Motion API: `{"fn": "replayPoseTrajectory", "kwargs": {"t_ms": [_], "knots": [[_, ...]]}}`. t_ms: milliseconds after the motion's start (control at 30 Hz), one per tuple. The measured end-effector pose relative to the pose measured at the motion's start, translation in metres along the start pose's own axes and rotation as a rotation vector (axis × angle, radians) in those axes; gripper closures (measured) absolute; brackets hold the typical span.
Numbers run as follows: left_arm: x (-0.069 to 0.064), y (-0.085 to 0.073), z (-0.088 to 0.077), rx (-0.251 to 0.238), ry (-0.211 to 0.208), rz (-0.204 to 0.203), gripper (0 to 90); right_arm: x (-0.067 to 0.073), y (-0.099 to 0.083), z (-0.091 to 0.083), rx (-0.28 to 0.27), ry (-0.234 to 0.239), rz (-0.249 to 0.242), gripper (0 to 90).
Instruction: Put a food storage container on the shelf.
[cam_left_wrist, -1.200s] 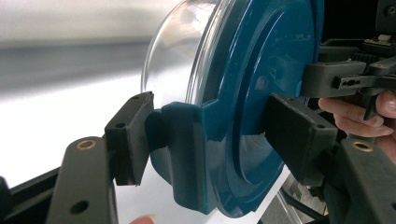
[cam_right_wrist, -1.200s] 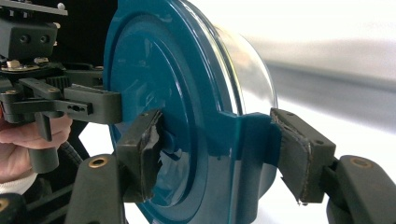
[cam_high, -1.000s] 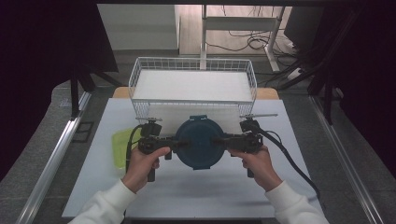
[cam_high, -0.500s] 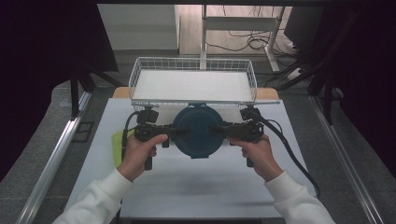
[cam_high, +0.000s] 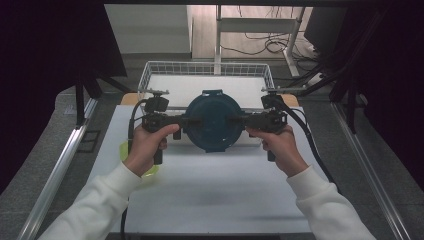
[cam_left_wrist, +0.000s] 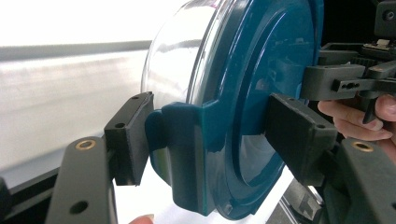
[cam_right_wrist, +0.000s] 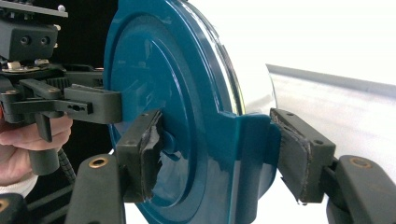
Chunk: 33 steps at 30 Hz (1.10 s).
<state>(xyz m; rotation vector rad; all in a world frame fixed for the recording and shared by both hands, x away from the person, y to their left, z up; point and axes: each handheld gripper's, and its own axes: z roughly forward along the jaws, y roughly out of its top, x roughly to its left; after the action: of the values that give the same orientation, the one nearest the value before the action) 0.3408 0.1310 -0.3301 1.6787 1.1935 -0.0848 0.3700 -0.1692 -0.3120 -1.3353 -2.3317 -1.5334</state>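
With both the left gripper (cam_high: 192, 121) and right gripper (cam_high: 235, 121) clamping the teal-lidded container (cam_high: 214, 120), it's mid-carry; next, a level lowering into the wire basket (cam_high: 150, 75).

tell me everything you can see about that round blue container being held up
The round container has a dark teal plastic lid with side latch tabs over a clear, glass-like bowl. It looks latched shut and is held off the table, carried between two claws: the left claw grips one latch tab, the right claw the opposite one, each with one jaw on the lid face and one on the bowl side. From above it sits in front of the white wire basket, above the white table.
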Motion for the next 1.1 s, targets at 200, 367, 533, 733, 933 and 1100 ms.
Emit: {"fn": "replayPoseTrajectory", "kwargs": {"t_ms": [200,367,533,733,933,1100], "knots": [[-0.005,0.019,-0.007,-0.012,0.012,0.022,33.8,0.002,0.015,-0.003,-0.014,0.01,-0.005,36.1],[-0.005,0.03,-0.009,-0.019,0.015,0.028,33.8,0.002,0.024,-0.002,-0.025,0.016,-0.001,36.1],[-0.002,0.043,-0.01,-0.018,0.019,0.033,33.9,0.0,0.036,0.0,-0.032,0.019,-0.003,36.1],[0.005,0.06,-0.009,-0.012,0.02,0.033,33.9,-0.004,0.05,0.006,-0.035,0.021,0.004,36.1],[0.016,0.072,-0.007,-0.011,0.018,0.035,33.9,-0.009,0.063,0.015,-0.027,0.021,0.016,36.1],[0.024,0.081,-0.006,-0.016,0.008,0.028,34.1,-0.011,0.074,0.022,-0.023,0.013,0.016,36.2]]}}
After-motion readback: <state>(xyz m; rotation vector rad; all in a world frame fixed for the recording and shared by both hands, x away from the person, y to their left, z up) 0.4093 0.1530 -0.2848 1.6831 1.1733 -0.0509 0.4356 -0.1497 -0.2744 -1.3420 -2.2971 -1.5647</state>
